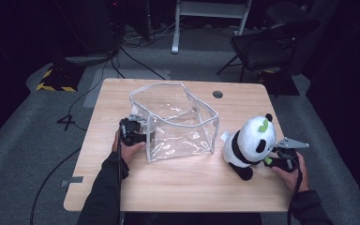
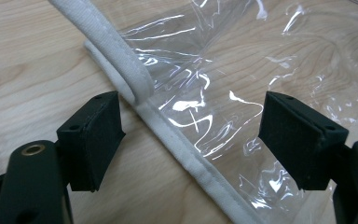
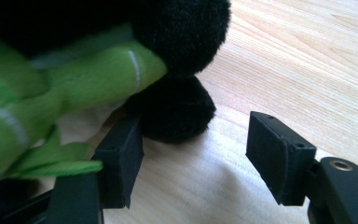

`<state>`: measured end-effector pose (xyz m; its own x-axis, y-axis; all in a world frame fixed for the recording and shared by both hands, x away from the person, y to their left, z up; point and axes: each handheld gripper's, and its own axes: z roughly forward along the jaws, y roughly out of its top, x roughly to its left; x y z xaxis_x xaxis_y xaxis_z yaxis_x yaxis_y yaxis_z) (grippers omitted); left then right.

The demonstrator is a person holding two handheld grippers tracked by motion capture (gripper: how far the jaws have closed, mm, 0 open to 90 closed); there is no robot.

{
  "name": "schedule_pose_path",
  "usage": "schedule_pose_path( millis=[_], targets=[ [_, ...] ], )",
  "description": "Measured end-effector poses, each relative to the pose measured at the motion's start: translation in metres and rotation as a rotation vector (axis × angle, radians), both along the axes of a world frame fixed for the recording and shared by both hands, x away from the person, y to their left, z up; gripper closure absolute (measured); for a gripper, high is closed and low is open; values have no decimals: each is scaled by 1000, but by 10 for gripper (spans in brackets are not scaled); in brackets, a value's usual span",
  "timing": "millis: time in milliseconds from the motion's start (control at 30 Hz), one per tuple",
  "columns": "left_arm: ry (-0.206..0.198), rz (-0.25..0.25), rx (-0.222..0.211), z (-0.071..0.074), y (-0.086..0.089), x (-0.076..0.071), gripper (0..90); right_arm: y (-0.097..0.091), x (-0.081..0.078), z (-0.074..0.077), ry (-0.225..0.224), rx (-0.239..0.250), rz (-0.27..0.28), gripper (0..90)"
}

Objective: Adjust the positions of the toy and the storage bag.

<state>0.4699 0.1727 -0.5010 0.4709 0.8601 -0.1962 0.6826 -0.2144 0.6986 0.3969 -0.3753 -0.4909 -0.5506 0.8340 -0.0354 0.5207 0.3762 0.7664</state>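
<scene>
A clear plastic bag (image 1: 176,119) with white piping stands open in the middle of the wooden table (image 1: 178,187). My left gripper (image 1: 143,133) is at its near left corner. In the left gripper view its jaws (image 2: 191,135) stand open on either side of the bag's white trim (image 2: 168,130), with neither pad touching it. A black-and-white panda plush (image 1: 251,145) sits right of the bag. My right gripper (image 1: 274,157) is low at the panda's right side. In the right gripper view its jaws (image 3: 196,158) are open, the black paw (image 3: 172,109) and green bamboo (image 3: 88,79) beside the left pad.
A round cable hole (image 1: 218,94) is in the table's far right part. A black chair (image 1: 272,42) and a white frame (image 1: 206,9) stand behind the table. Cables run over the grey floor at the left (image 1: 56,168).
</scene>
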Motion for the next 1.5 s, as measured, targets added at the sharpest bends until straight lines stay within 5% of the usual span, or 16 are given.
schedule_pose_path(
  millis=[367,533,633,800,967,1133,1367,1500],
  targets=[
    [-8,-63,34,2,-38,8,223,6,13,4,-17,-16,6,384],
    [-12,-65,46,3,-40,10,224,3,18,5,-21,-2,-16,371],
    [-15,-75,101,5,-38,5,189,0,18,5,-12,17,-41,333],
    [-54,-102,180,7,-34,-18,187,-12,5,12,-31,58,-63,292],
    [-57,-124,226,9,-22,-42,176,-17,-14,22,-74,38,-55,257],
    [-50,-145,198,13,-8,-65,174,-17,-32,36,-112,62,-49,266],
    [-38,-169,258,2,3,-107,173,-15,-55,45,-129,50,-30,248],
    [-54,-172,254,2,10,-127,168,-18,-69,45,-120,74,-22,260]
  ],
)
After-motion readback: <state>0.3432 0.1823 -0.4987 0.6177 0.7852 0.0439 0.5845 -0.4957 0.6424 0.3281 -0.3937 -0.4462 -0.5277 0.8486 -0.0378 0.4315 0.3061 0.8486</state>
